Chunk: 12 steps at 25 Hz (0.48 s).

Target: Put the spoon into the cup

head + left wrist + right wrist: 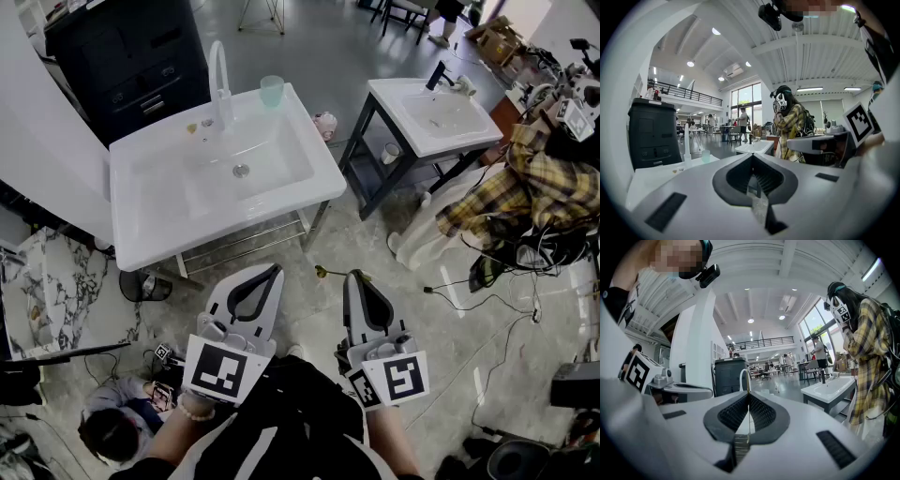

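A pale green cup (272, 89) stands on the back right corner of the white washbasin (131, 234), beside the faucet (220, 84); it also shows small in the left gripper view (706, 155). My right gripper (356, 275) is shut on a thin golden spoon (323, 273), whose end sticks out to the left of the tips. In the right gripper view the spoon (749, 418) appears edge-on as a fine gold line between the closed jaws (749, 392). My left gripper (272, 270) is shut and holds nothing (752, 155). Both grippers hover over the floor in front of the basin, well short of the cup.
A second washbasin (431, 117) stands to the right. A person in a plaid shirt (525, 187) is at the far right among cables. Another person (112, 422) crouches at the lower left. A black cabinet (131, 56) sits behind the basin.
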### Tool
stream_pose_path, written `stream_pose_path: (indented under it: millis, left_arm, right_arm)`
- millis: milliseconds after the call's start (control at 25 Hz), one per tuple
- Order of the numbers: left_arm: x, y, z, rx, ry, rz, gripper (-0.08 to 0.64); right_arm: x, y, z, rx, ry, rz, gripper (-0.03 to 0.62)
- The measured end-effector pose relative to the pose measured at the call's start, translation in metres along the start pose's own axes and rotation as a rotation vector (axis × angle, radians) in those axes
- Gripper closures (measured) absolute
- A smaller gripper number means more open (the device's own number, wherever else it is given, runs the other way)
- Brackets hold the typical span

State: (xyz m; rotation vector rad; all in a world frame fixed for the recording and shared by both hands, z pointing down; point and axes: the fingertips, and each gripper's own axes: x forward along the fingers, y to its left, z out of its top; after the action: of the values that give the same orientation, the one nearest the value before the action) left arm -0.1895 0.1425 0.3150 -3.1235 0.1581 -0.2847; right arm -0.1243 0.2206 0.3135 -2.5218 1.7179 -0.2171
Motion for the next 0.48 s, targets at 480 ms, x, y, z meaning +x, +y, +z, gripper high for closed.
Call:
stream_pose_path:
  millis: [480]
  left_arm:
    - [0.0071,-0.0039,-0.0013,-0.003,-0.001,-0.011,0.561]
  right_arm:
    - [0.002,-0.0042,-0.002,-0.009,0.007,0.002,0.586]
